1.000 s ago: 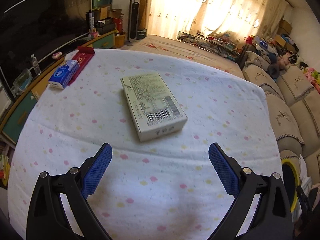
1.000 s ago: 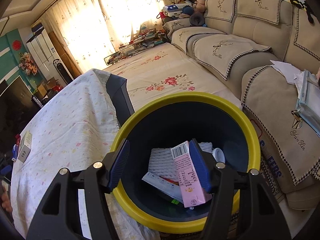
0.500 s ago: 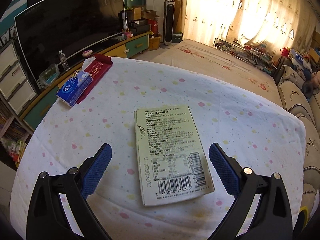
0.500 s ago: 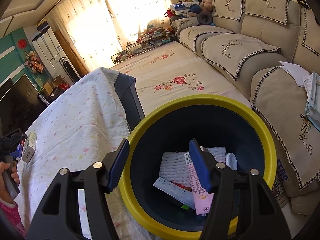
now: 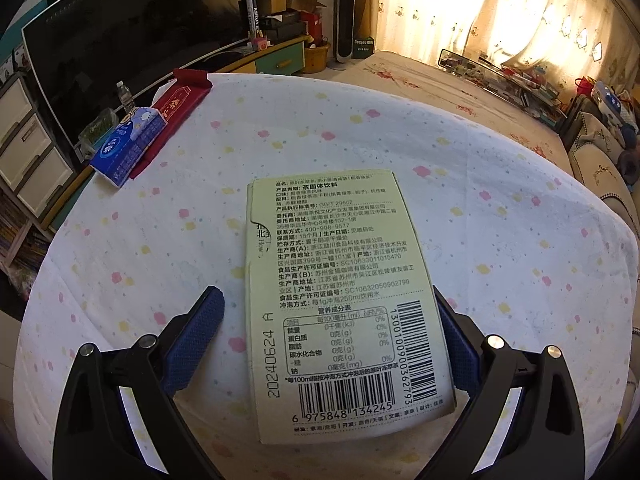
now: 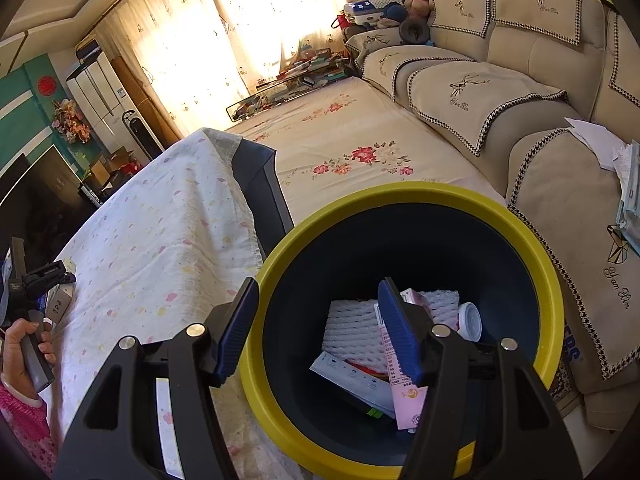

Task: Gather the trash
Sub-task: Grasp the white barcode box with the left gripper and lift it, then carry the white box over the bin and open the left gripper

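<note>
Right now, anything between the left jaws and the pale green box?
Nothing visible. The pale green box lies flat on the tablecloth, already between the open left gripper jaws, left pad clear of it.

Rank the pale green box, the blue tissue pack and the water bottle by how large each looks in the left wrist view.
1. Pale green box, by far the largest in the picture, though it also lies nearest the camera.
2. Blue tissue pack.
3. Water bottle, smallest here, but it stands farthest back, so its true size against the pack is unsure.
</note>
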Motion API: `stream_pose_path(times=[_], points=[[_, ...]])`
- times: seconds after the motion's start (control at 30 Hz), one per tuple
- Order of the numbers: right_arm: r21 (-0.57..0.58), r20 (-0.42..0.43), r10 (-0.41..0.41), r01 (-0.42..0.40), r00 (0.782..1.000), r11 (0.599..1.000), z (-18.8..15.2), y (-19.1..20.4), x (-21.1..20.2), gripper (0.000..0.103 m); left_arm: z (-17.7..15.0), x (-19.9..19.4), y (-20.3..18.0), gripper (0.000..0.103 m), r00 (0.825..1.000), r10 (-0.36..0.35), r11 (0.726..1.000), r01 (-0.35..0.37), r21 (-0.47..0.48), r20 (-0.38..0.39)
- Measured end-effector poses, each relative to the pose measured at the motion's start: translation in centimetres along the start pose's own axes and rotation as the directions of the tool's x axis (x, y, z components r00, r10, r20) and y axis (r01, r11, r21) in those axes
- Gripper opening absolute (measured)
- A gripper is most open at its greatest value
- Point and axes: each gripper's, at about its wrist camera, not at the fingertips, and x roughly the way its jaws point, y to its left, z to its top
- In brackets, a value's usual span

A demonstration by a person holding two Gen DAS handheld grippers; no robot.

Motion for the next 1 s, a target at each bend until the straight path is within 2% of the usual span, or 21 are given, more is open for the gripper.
stream_pose_path(times=[0.13,0.2,0.43,0.67,0.87,1.0], points=[[0.007,0.002,-0.003,0.003,1.0,1.0,-0.2,-0.3,-0.3,0.059,-0.1,-0.4,-0.3,0.085,1.0,-0.024,0.999,0.024,0.032,0.019],[0.01,0.003,-0.005,0.005,1.0,1.0,-0.3,-0.4,-0.6,0.059,-0.3,-0.8,-0.6,0.074,0.999,-0.035,0.998,0.033,0.053,0.033],[0.014,0.019,-0.004,0.004,1.0,1.0,-0.8,-0.7,-2.2,0.059,-1.2,-1.7,-0.1,0.073,0.997,-0.076,0.99,0.071,0.122,0.035],[0.012,0.032,0.004,-0.004,0.999,1.0,-1.4,-0.9,-4.0,0.059,-4.8,-5.4,0.7,0.071,0.986,-0.158,0.972,0.146,0.184,0.052],[0.021,0.049,0.002,-0.003,0.999,1.0,-2.3,-1.6,-5.9,0.059,-9.1,-11.4,-0.9,0.071,0.96,-0.267,0.93,0.233,0.284,0.087],[0.03,0.069,-0.009,0.007,0.998,1.0,-2.8,-2.3,-7.3,0.059,-12.1,-15.5,-3.8,0.071,0.927,-0.368,0.872,0.319,0.372,0.067]])
